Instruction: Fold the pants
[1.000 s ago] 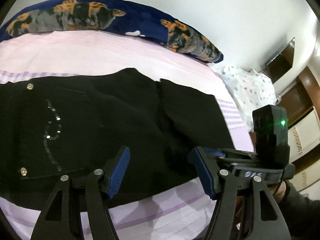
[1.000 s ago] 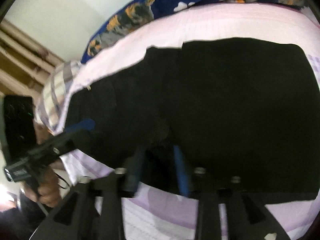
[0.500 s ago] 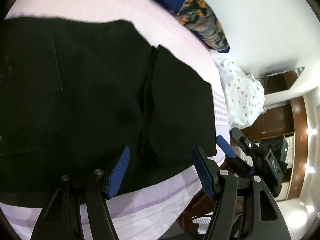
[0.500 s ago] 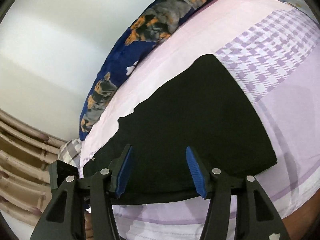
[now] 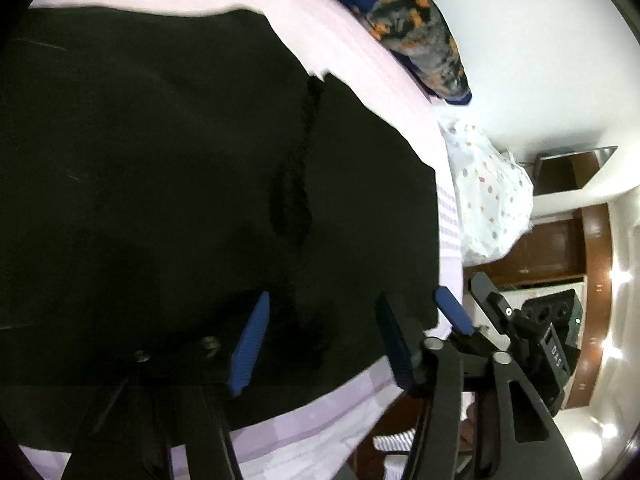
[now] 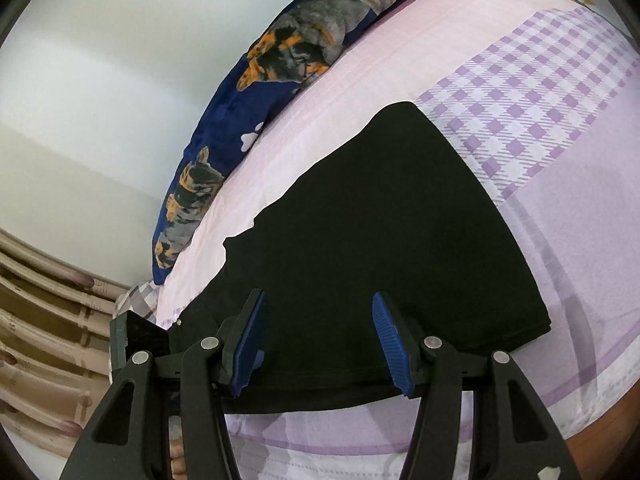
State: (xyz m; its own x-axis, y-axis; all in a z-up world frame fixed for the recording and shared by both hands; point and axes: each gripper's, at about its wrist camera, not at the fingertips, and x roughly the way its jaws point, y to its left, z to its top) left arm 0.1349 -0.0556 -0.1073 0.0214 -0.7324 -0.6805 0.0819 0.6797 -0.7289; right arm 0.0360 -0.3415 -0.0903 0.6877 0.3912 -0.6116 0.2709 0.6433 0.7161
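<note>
The black pants (image 5: pixel 168 168) lie folded flat on the pink and purple bed sheet (image 5: pixel 360 60). A dark seam runs down their middle. My left gripper (image 5: pixel 320 336) is open and empty, low over the near edge of the pants. My right gripper (image 6: pixel 320 336) is open and empty, just above the near edge of the pants (image 6: pixel 380 248). It also shows in the left wrist view (image 5: pixel 460 314), beside the right corner of the pants at the bed's edge. Part of the left gripper's body (image 6: pixel 138 340) shows in the right wrist view.
A blue pillow with orange and grey dog print (image 6: pixel 304 56) lies along the far side of the bed by the white wall. A white dotted cloth (image 5: pixel 488 200) hangs past the bed's right end. Brown wooden furniture (image 5: pixel 560 248) stands beyond it.
My right gripper let go of the pants, opened and drew back to the near edge. My left gripper moved down closer to the pants and swung right.
</note>
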